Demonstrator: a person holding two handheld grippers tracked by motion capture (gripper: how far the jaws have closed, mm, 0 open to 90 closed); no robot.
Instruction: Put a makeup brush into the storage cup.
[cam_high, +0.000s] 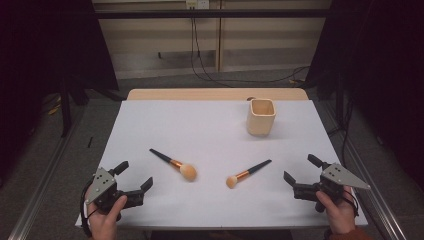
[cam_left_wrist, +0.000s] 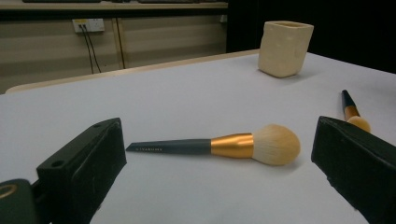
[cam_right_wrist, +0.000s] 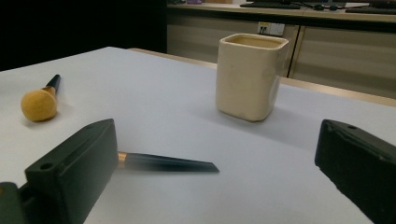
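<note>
Brushes are lying on the white bench (cam_high: 210, 200), two makeup brushes well apart from each other. The left brush (cam_high: 175, 164) is resting with its bristle head pointing toward the person, and the right brush (cam_high: 247, 173) is lying with its dark handle angling toward the far right. A cream square cup (cam_high: 261, 116) is standing upright beyond them, toward the far right. The left gripper (cam_high: 134, 179) is hovering near the bench's near left corner, its jaws standing wide and holding nothing. The right gripper (cam_high: 300, 170) is hovering near the near right edge, its jaws likewise spread wide and gripping nothing.
</note>
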